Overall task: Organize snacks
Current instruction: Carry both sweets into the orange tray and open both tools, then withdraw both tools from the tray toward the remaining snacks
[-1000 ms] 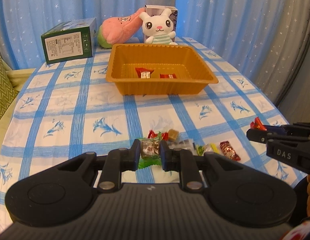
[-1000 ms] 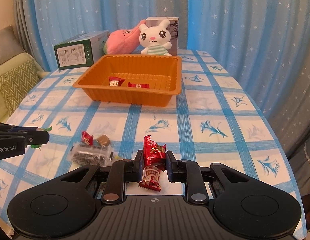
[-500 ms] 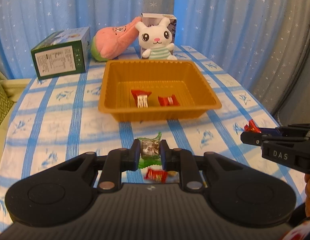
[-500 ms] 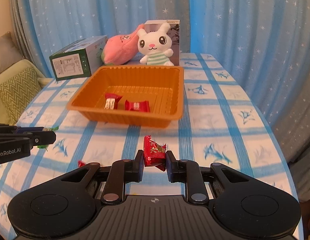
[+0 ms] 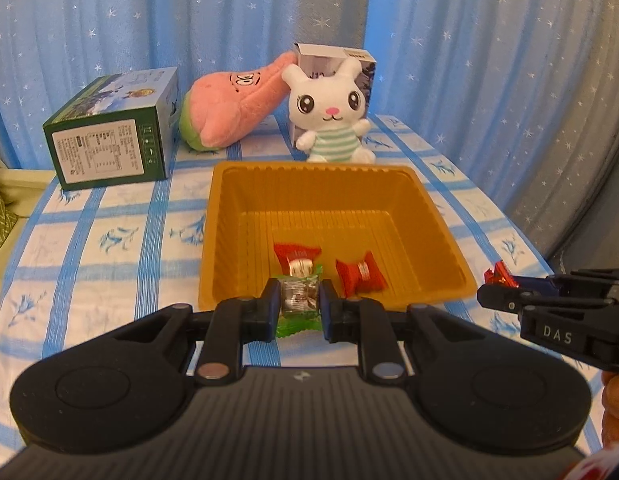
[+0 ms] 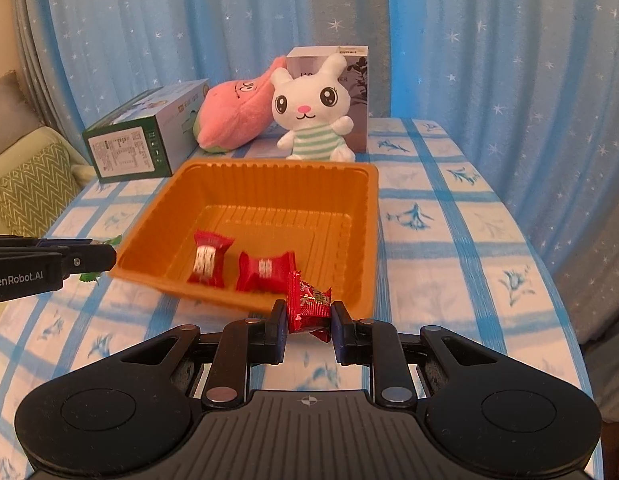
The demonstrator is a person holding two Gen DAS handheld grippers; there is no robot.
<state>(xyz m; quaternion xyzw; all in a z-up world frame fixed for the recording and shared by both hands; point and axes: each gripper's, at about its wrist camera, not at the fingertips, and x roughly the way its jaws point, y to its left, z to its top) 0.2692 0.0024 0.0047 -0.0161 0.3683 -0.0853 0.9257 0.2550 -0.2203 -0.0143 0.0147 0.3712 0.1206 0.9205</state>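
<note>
Both my grippers carry sweets at the tray's near edge.
My left gripper (image 5: 299, 307) pinches a green candy (image 5: 298, 300); my right gripper (image 6: 308, 320) pinches a red candy (image 6: 308, 304). Only the right view shows the cushion (image 6: 29, 188) at nine o'clock of the tray (image 6: 371, 220).

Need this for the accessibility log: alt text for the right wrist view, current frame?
The right gripper pinches a red wrapped candy at the near edge of an orange tray holding two red candies. Behind sit a white plush bunny, pink plush and green box; the left gripper enters at left.

A home: starry blue curtains (image 6: 149, 40), plush bunny (image 6: 309, 108), checked tablecloth (image 6: 449, 240) and cushioned sofa (image 6: 25, 184).
</note>
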